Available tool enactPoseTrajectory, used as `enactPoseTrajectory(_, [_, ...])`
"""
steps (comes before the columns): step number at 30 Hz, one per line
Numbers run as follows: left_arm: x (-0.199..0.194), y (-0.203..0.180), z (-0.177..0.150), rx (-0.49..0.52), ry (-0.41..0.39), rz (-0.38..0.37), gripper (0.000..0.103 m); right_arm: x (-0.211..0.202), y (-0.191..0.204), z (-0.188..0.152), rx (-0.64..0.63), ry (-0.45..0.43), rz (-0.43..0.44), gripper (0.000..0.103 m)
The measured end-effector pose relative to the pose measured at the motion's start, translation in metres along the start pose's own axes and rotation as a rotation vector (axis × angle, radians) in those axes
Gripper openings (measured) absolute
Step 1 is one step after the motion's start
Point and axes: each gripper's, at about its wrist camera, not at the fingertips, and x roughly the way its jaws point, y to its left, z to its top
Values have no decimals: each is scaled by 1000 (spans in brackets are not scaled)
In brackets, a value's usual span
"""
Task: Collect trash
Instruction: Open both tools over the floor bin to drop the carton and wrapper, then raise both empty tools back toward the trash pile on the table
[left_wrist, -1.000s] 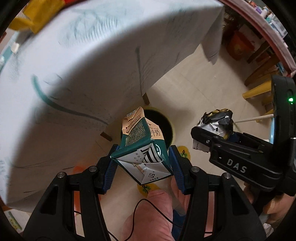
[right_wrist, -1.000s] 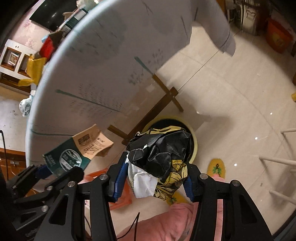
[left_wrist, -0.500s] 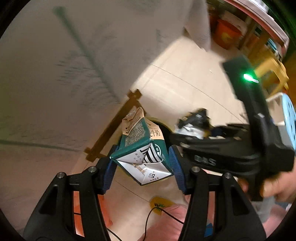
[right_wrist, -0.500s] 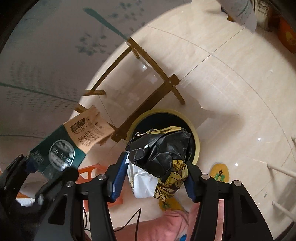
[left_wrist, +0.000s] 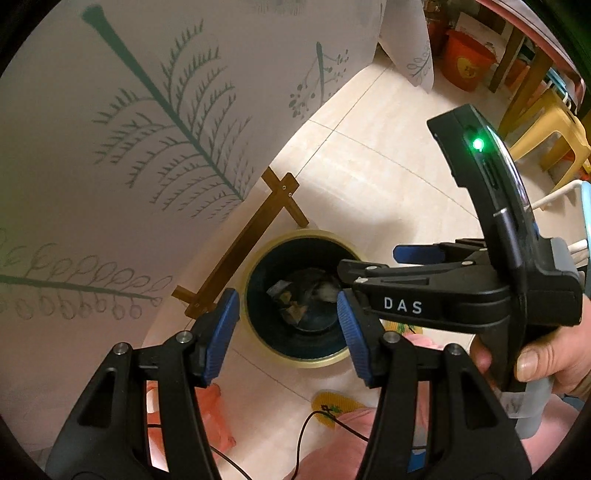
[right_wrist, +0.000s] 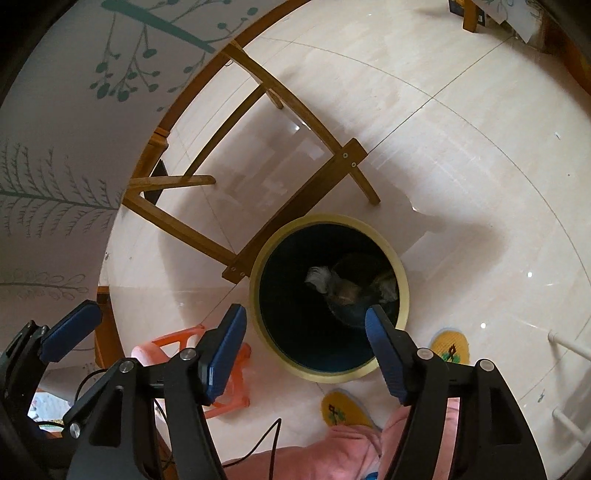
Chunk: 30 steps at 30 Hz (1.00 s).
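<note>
Change: both grippers had let go since the earlier frames; the milk carton and the black-and-yellow wrapper bundle no longer sat between the pads and lay down in the bin.
Tablecloth: white cloth (left_wrist: 122, 155) with green fern prints filled the upper left of both views, hanging over a wooden table frame (right_wrist: 295, 199).
Floor: pale tiles (right_wrist: 461, 129); only the left wrist view took in a yellow stool (left_wrist: 550, 122) and an orange bucket (left_wrist: 466, 61) at far right.
Bin: round, dark inside, pale yellow rim (right_wrist: 403, 291), mouth facing straight up on the floor, tight against the table frame's foot.
Right gripper: jaws (right_wrist: 306, 325) stood apart and empty, having just been opening, above the bin's near rim; the left wrist view showed it side-on (left_wrist: 402, 271), reaching over the rim from the right, gripped by a hand (left_wrist: 554, 354).
Left gripper: released and empty (left_wrist: 283, 314), pads framing the bin mouth; the right wrist view showed only one blue pad (right_wrist: 70, 330) at lower left.
Trash: crumpled pieces (right_wrist: 343, 286) lay at the bin's bottom toward its far right side; too dark and jumbled to tell any long axis. The left wrist view showed scraps (left_wrist: 299, 295) partly behind the right gripper's finger.
Nearby: orange plastic stool (right_wrist: 225, 373), yellow slippers (right_wrist: 341, 410), pink trouser legs (right_wrist: 332, 458) beside the bin.
</note>
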Motion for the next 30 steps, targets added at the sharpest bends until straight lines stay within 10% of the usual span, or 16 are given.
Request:
enactPoseTrajectory(17, [-166, 35, 40, -199, -24, 16, 52, -177, 94, 13, -210, 11, -21, 68])
enactPoseTrajectory(30, [-292, 109, 69, -493, -159, 181, 52, -311, 195, 55, -533, -141, 37, 68])
